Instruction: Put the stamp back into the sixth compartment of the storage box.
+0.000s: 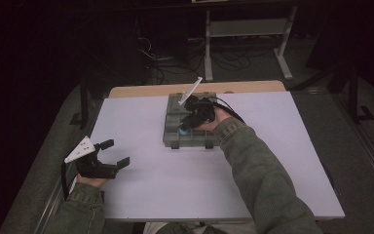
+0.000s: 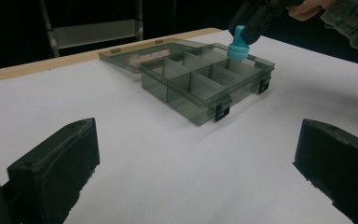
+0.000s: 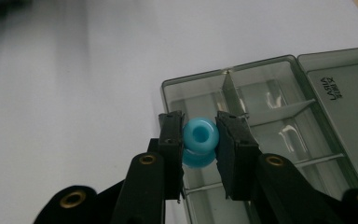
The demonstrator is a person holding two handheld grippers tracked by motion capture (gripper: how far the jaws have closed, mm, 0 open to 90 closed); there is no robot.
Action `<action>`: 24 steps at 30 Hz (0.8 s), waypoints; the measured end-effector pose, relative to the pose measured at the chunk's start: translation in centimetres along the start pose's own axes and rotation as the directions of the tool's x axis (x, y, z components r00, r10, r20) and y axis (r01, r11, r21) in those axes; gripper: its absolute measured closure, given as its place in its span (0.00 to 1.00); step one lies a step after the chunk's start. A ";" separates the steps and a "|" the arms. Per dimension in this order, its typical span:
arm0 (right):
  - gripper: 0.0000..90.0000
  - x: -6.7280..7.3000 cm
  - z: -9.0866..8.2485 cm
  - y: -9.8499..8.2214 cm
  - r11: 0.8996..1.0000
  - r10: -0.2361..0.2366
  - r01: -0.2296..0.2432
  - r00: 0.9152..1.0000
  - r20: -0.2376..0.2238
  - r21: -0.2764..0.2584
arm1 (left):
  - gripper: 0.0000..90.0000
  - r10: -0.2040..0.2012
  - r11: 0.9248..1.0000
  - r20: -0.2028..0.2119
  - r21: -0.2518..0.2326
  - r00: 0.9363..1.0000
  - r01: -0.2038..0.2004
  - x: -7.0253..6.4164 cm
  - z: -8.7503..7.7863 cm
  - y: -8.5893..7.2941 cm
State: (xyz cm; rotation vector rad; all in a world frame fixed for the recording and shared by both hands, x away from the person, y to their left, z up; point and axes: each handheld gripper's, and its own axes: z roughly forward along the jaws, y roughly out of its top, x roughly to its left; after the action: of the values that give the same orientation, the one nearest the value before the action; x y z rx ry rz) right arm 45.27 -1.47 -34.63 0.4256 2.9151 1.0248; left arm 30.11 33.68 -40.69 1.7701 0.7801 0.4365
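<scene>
A smoky grey compartment box (image 1: pixel 191 127) stands at the table's middle back, its lid (image 1: pixel 191 99) folded open behind it. My right gripper (image 1: pixel 187 125) hovers over the box, shut on a small blue spool-shaped piece (image 1: pixel 183 129). In the right gripper view that blue piece (image 3: pixel 200 135) sits squeezed between the jaws, above a compartment of the box (image 3: pixel 279 121). The left gripper view shows the blue piece (image 2: pixel 237 46) just above the box's far-right compartment (image 2: pixel 205 74). My left gripper (image 1: pixel 118 152) rests at the table's left front, open and holding nothing.
A white sheet (image 1: pixel 175 185) covers the table, with a wooden edge (image 1: pixel 141 90) showing at the back. A metal frame and cables (image 1: pixel 246 29) lie on the floor behind the table. The person's green sleeve (image 1: pixel 263 175) crosses the right front.
</scene>
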 end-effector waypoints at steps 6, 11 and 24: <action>0.79 -0.6 0.4 -0.1 1.000 0.016 -0.015 1.000 0.008 -0.010 | 0.00 0.003 1.000 0.000 0.001 1.000 -0.003 0.0 0.0 0.0; 0.79 -1.0 1.1 -0.2 1.000 0.022 -0.022 1.000 0.009 -0.003 | 0.00 0.000 1.000 -0.001 0.000 1.000 0.000 0.0 0.0 0.0; 0.79 -2.3 2.5 -0.9 0.998 0.060 -0.060 0.998 0.011 0.021 | 0.00 0.000 1.000 -0.002 -0.001 1.000 0.000 0.0 0.0 0.0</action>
State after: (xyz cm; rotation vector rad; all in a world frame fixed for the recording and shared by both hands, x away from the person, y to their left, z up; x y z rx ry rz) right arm 47.56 -1.19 -37.30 0.5207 2.9233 0.9966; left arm 30.14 33.72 -40.70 1.7687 0.7812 0.4383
